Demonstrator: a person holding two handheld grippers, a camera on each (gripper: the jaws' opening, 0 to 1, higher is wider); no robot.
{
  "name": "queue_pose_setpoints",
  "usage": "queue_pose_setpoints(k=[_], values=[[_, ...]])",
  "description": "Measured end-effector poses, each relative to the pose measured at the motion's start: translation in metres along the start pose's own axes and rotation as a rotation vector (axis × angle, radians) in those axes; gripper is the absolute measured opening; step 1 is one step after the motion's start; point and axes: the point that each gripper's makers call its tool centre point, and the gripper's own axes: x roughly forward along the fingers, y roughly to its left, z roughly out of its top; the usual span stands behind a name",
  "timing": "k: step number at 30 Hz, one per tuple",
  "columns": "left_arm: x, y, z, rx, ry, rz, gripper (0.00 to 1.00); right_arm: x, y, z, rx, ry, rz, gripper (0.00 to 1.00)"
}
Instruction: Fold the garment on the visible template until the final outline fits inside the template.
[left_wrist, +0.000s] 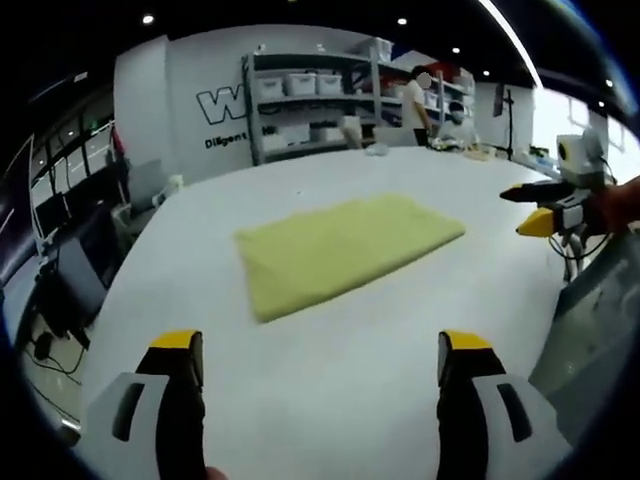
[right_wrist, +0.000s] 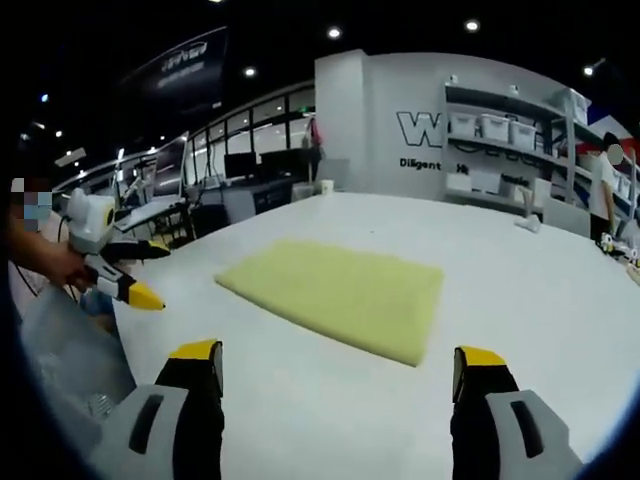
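A pale yellow garment (left_wrist: 345, 250) lies folded into a flat rectangle on the white table (left_wrist: 330, 400), a little beyond my left gripper (left_wrist: 320, 350). Its yellow-tipped jaws stand wide apart with nothing between them. From the right a hand holds my right gripper (left_wrist: 520, 208) above the table edge, jaws apart and empty. In the right gripper view the same garment (right_wrist: 345, 295) lies ahead of my right gripper (right_wrist: 338, 358), which is open over bare table (right_wrist: 330, 420). My left gripper (right_wrist: 150, 273) hangs at the left, clear of the cloth.
A grey translucent sheet (left_wrist: 595, 320) hangs off the table's near side and is also in the right gripper view (right_wrist: 60, 350). Shelves with white bins (left_wrist: 310, 90) and a standing person (left_wrist: 415, 100) are beyond the far edge. Desks and chairs (left_wrist: 70, 280) line the left.
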Motion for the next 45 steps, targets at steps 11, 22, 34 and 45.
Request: queue_pose_setpoints(k=[11,22,34,45], values=[[-0.002,-0.004,-0.003,0.03,0.013,-0.004,0.89,0.001,-0.002,-0.003,0.009,-0.006,-0.001,0.92],[-0.001,0.001,-0.007,-0.006,0.023,0.005,0.88,0.002,-0.001,-0.006,0.007,-0.004,0.006,0.91],[-0.002,0.004,-0.006,-0.018,0.016,0.015,0.87,0.006,0.003,-0.012,0.013,0.009,0.022,0.91],[-0.003,0.008,-0.004,-0.056,0.0,0.026,0.87,0.007,0.005,-0.013,-0.004,0.015,0.028,0.9]])
